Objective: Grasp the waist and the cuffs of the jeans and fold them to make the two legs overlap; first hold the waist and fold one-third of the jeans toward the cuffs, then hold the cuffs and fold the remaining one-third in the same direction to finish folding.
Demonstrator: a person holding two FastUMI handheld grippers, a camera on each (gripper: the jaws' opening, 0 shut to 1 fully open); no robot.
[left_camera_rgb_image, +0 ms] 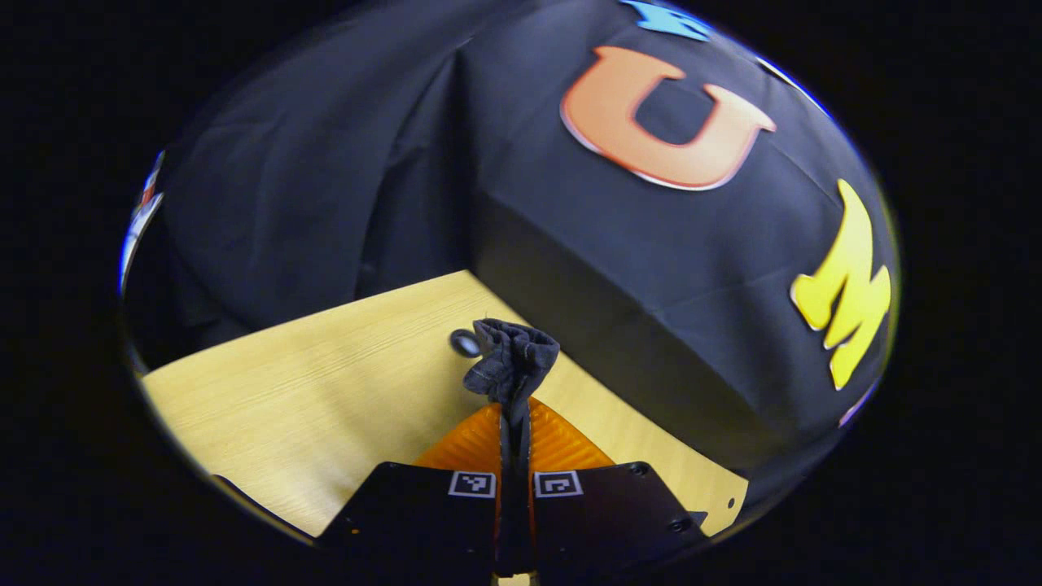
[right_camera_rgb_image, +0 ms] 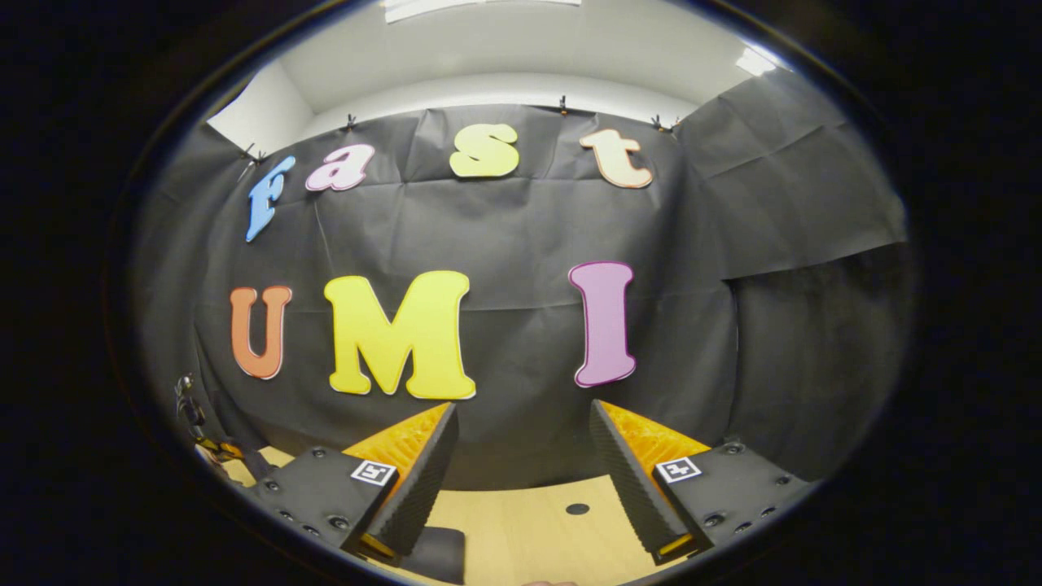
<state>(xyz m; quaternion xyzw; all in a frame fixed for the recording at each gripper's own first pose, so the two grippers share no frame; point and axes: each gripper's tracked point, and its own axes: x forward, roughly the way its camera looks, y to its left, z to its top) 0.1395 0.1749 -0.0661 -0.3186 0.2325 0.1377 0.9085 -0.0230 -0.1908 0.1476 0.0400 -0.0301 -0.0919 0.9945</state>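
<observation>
The left claw [left_camera_rgb_image: 514,423] pinches a bunched fold of the jeans [left_camera_rgb_image: 511,362] above the wooden table [left_camera_rgb_image: 326,382], while the right claw [right_camera_rgb_image: 521,456] is spread and holds nothing, so the heavy denim could slip out from such a small bite.

Your jeans [left_camera_rgb_image: 511,358] look like soft, matt, rumpled cloth above the table [left_camera_rgb_image: 342,382], which shows smooth pale wood grain; ribbed pads [right_camera_rgb_image: 423,480] look rubbery.
</observation>
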